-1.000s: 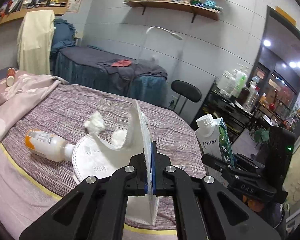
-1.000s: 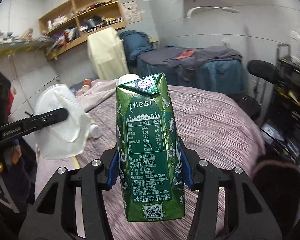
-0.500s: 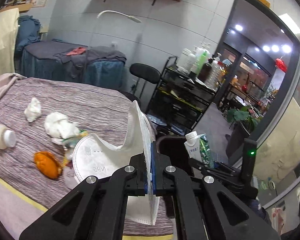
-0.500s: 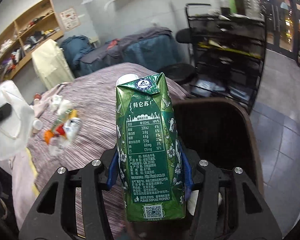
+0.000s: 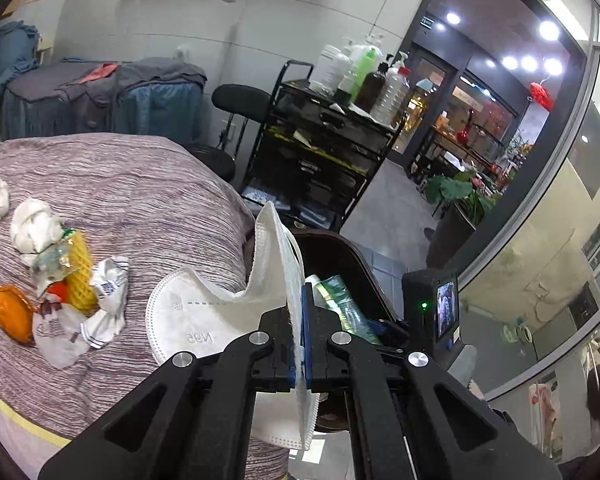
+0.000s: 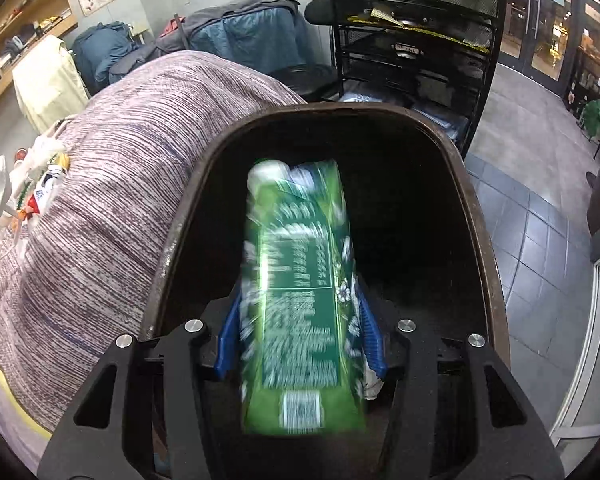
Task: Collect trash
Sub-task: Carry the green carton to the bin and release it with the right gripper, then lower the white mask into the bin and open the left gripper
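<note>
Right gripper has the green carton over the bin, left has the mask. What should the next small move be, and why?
Probably open the right gripper jaws and let the green carton drop: it already hangs over the dark bin mouth, inside the rim. The left gripper, shut on the white mask, sits beside the bin and can follow.

Tiled floor [image 6: 536,184], black shelf cart [image 5: 320,148]

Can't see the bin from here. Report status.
Left gripper shut on mask. Right gripper holds carton over bin. Nothing blocking.
</note>
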A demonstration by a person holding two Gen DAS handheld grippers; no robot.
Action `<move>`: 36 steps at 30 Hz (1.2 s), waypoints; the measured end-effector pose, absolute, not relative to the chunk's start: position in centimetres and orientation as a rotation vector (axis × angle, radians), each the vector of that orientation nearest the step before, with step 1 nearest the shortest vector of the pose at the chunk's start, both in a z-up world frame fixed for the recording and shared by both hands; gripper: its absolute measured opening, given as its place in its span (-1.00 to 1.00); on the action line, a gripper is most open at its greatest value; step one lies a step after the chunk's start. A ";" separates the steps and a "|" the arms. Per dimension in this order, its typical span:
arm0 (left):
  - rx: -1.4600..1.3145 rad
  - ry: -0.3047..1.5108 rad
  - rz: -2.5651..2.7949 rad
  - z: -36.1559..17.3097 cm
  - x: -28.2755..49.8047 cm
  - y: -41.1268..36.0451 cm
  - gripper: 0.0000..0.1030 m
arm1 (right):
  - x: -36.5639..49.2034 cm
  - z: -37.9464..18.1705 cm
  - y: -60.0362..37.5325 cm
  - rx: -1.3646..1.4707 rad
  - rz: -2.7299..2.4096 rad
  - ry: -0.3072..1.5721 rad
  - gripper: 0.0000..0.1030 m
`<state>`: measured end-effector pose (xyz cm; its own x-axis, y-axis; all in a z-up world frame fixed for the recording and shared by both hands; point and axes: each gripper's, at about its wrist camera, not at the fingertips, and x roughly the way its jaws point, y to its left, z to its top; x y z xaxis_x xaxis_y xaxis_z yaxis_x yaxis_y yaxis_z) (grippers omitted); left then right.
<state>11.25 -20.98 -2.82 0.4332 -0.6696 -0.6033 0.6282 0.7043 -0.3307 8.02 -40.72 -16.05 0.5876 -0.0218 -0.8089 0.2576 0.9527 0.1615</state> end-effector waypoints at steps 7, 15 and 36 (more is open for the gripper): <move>-0.028 0.810 -0.829 -3.7 11.1 -22.8 -0.95 | 7.1 -16.2 -41.2 0.310 -0.168 0.922 -0.02; 0.013 0.852 -0.876 -4.4 11.3 -26.0 -0.95 | 4.1 -13.9 -43.2 0.369 -0.246 0.806 0.04; 0.213 0.937 -0.890 -9.4 11.5 -33.0 -0.94 | -1.2 -9.0 -49.0 0.428 -0.453 0.582 0.30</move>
